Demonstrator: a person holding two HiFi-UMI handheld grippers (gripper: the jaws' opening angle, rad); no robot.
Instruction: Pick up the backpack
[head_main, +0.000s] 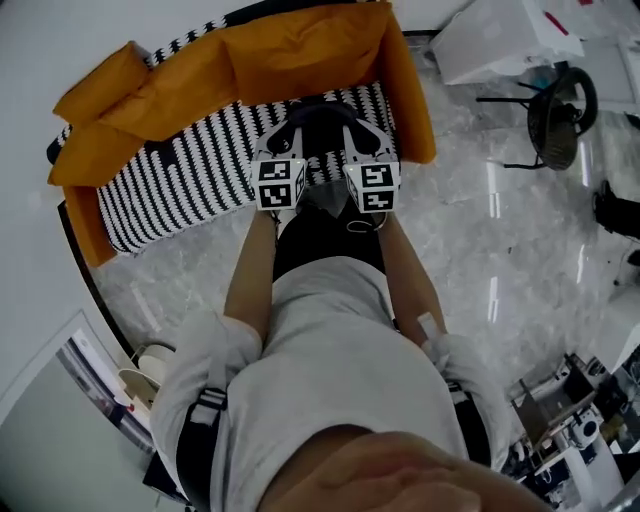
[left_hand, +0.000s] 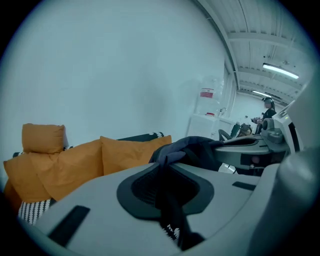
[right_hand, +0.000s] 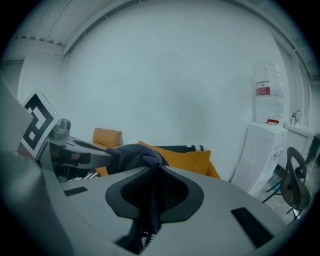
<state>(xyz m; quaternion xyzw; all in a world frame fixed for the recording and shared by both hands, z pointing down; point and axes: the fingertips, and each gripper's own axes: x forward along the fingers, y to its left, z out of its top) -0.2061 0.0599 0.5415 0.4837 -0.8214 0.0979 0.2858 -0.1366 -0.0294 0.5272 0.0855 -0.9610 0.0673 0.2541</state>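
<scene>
The backpack is dark. In the head view its top strap (head_main: 322, 107) arches between the two gripper tips, and a dark body (head_main: 325, 238) hangs below them in front of the person. My left gripper (head_main: 288, 128) and right gripper (head_main: 354, 128) sit side by side over the sofa's front edge. In the left gripper view the jaws (left_hand: 167, 167) are shut on a dark strap (left_hand: 172, 210), with bunched fabric (left_hand: 192, 150) beyond. The right gripper view shows the same: jaws (right_hand: 152, 172) shut on the strap (right_hand: 149, 210), and fabric (right_hand: 134, 156) gathered ahead.
A black-and-white striped sofa (head_main: 180, 175) with orange cushions (head_main: 290, 50) stands ahead against a white wall. A dark chair (head_main: 556, 110) and white cabinet (head_main: 500, 35) are at the right on the marble floor (head_main: 480, 230). A water dispenser (right_hand: 265, 145) stands to the right.
</scene>
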